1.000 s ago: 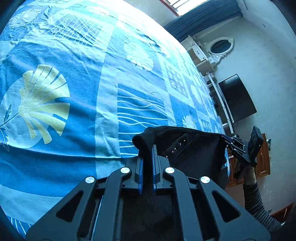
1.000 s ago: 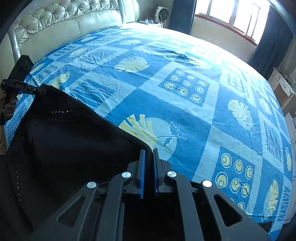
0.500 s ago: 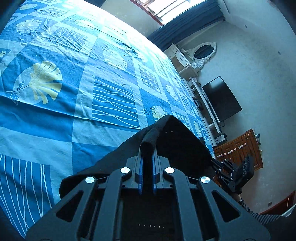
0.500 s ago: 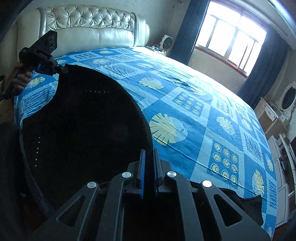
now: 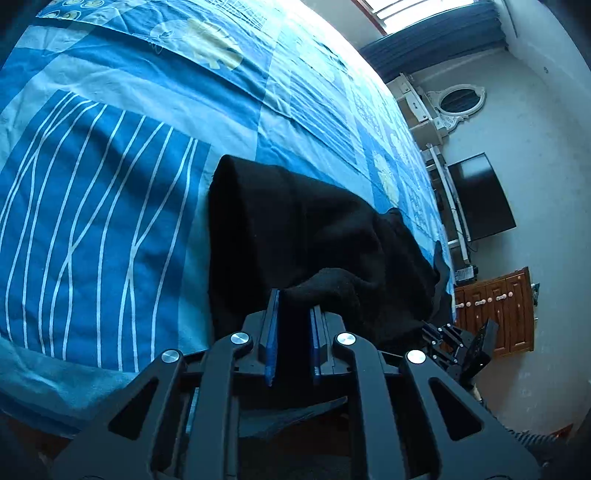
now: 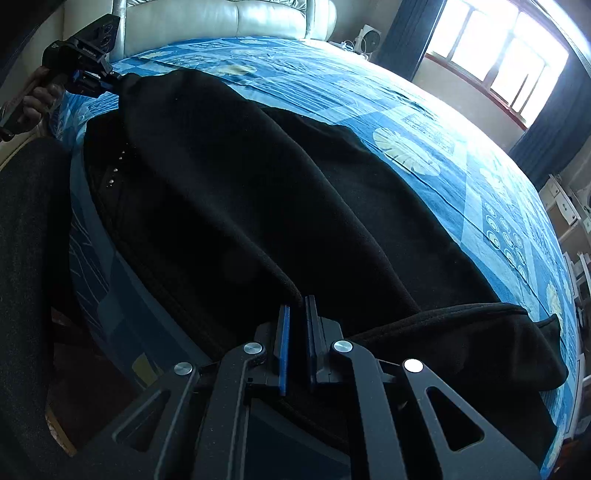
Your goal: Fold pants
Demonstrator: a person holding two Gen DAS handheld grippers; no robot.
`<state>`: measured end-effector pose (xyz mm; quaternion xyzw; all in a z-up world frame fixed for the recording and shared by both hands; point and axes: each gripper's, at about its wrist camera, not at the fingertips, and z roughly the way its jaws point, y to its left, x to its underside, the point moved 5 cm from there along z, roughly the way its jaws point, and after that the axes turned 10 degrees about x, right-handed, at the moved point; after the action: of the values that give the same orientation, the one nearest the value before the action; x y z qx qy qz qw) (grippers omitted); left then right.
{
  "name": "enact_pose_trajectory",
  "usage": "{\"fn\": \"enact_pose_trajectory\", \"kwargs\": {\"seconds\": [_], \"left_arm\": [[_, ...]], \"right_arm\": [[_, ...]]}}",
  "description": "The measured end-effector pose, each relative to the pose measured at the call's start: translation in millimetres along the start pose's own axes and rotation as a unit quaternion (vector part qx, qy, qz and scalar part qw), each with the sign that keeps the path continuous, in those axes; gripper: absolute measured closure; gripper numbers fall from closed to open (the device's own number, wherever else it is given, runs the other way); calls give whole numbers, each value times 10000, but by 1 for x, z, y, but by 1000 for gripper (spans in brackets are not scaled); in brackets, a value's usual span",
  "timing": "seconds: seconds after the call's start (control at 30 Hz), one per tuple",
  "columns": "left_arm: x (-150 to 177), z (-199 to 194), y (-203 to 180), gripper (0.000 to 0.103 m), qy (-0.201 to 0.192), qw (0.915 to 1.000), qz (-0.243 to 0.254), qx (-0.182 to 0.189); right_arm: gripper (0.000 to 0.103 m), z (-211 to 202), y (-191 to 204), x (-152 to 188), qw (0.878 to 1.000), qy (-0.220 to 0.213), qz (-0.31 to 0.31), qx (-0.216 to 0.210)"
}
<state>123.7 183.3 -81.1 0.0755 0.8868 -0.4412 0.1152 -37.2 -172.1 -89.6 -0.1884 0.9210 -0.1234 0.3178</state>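
Lying lower now, black pants [image 6: 280,192] spread over blue bedspread [image 5: 110,155]; left claw [image 5: 293,314] seemingly loosened around cloth, right claw [image 6: 297,314] pinching hem

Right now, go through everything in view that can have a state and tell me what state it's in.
Left gripper: shut on a bunched fold of the pants.
Right gripper: shut on the pants' edge.
Pants: black, spread lengthwise across the bed, one layer folded over another.
Bedsheet: blue patterned, lying mostly smooth.
Television: screen dark.
Curtains: drawn open.
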Motion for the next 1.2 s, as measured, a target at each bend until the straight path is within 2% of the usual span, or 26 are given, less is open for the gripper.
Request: {"fn": "enact_pose_trajectory", "kwargs": {"seconds": [0.07,0.13,0.2,0.23,0.27,0.37,0.43,0.53,0.67,0.8,0.9,0.97,1.03,1.07,1.1,1.13,1.17,1.2], "left_arm": [[9,2,6,86,45,9996,38,-287],[15,-3,9,75,-21,9997,-96,-221],[21,-15,10,57,-240,9992,-324,-25],[24,-21,10,54,-372,9982,-462,109],[28,-27,10,49,-500,9966,-611,241],[35,-35,3,43,-786,9905,-937,629],[36,-31,1,43,-882,9884,-1045,664],[32,-18,-5,43,-956,9883,-1044,564],[27,0,-7,43,-1018,9870,-1142,491],[24,12,-5,43,-1074,9870,-1161,290],[21,15,-6,35,-1188,9859,-1159,220],[19,16,-7,34,-1274,9845,-1186,202],[16,17,-7,34,-1328,9835,-1222,162],[16,17,-8,34,-1349,9832,-1219,139],[15,17,-9,42,-1365,9833,-1201,100],[16,15,-10,51,-1370,9837,-1163,21],[16,15,-11,72,-1361,9841,-1133,-115],[14,15,-13,87,-1346,9844,-1113,-231]], "right_arm": [[93,-1,-3,-1,10000,33,78,-25],[87,-4,-6,-1,9997,107,188,-107],[70,-10,-10,0,9990,144,379,-194],[58,-14,-13,1,9982,154,525,-246],[54,-19,-15,2,9968,156,690,-359],[54,-29,-18,3,9856,193,1415,-902],[54,-32,-19,4,9625,247,2212,-1550],[54,-23,-15,4,9106,387,3340,-2405],[54,-10,-6,0,8613,409,4230,-2784],[54,2,12,-6,8172,567,4815,-3115],[54,13,19,-8,7910,529,5216,-3155],[54,17,18,-7,7708,451,5534,-3123],[54,19,15,-6,7560,371,5788,-3035],[56,19,13,-8,7560,321,5828,-2962],[60,18,12,-10,7607,303,5809,-2881],[73,17,10,-12,7666,305,5753,-2837],[84,16,8,-14,7708,300,5704,-2821],[89,12,7,-15,7747,265,5664,-2798]]}}
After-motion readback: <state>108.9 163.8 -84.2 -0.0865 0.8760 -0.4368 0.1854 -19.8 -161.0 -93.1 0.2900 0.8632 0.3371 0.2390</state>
